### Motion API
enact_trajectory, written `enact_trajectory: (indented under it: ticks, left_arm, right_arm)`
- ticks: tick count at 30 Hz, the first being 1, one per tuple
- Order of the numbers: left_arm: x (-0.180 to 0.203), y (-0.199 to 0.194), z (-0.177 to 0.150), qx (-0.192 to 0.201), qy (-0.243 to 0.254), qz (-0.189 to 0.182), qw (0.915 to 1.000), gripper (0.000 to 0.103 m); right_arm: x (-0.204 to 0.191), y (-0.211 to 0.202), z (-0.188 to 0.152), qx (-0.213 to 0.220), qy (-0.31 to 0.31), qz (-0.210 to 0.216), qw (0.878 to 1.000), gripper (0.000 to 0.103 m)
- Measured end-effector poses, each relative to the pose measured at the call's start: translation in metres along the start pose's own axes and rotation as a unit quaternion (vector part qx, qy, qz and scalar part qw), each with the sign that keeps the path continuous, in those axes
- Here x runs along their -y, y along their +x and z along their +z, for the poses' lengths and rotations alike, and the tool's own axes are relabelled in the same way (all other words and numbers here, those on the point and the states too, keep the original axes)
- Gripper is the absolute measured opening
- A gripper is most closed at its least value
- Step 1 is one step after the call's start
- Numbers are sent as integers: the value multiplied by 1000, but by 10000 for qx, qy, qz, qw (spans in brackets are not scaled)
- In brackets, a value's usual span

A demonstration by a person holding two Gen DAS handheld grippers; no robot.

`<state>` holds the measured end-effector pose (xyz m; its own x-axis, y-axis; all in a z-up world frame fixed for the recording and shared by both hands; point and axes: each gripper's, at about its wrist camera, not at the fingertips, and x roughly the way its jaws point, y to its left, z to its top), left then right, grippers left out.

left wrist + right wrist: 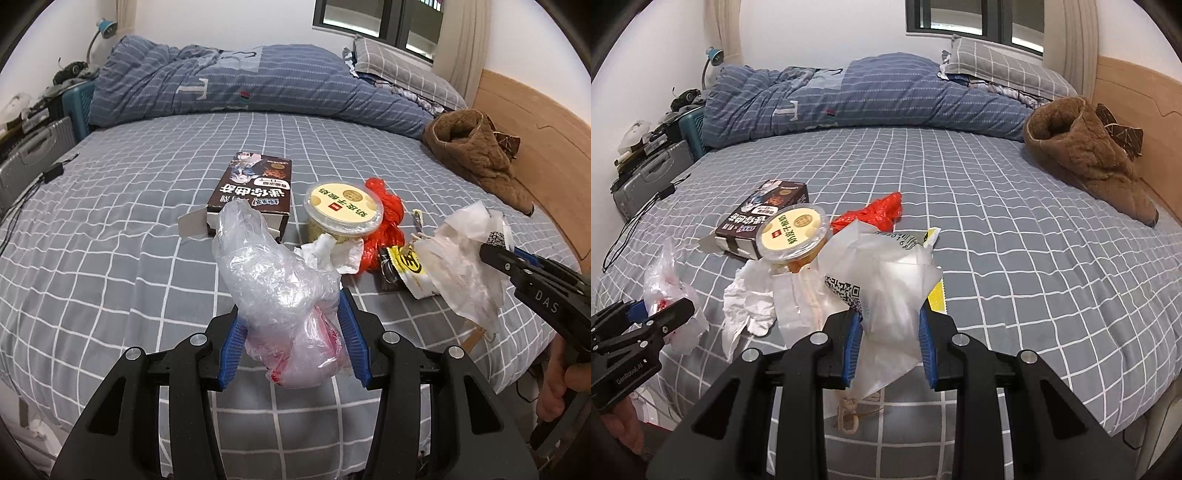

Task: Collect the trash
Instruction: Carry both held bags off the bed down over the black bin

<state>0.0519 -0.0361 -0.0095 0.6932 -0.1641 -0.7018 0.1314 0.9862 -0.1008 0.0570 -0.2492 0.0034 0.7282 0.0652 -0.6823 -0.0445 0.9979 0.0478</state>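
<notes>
Trash is split: the left claw [291,332] clenches a crumpled clear plastic bag [277,291], the right claw [890,339] a white paper bag [886,295], both above the bed [1015,258]. Slippery film could slide free, and the paper bag's dangling string handle [849,413] might snag the yellow-lidded tub [792,232], tissue [748,302] and cookie box [761,218] left behind.

Bed [110,229] has a grey sheet with a white grid. Sitting on it: a dark snack box [255,188], a yellow-lidded tub [343,206] just beside it, a red plastic bag [388,218], crumpled tissue [332,251], a bunched blue quilt [258,85] at the back, and a brown fuzzy garment [476,155] by the headboard.
</notes>
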Motion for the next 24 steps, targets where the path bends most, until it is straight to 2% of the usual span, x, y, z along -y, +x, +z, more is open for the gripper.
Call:
enact_trajectory:
  ticks: [5, 24]
  left_arm:
    - [1, -3, -6, -67, -31, -111, 9999, 47]
    - [17, -19, -25, -105, 51, -24, 9999, 47]
  right_arm:
    - [-5, -4, -3, 7, -31, 28, 10000, 26]
    - [-8, -28, -19, -1, -17, 176, 9998, 26]
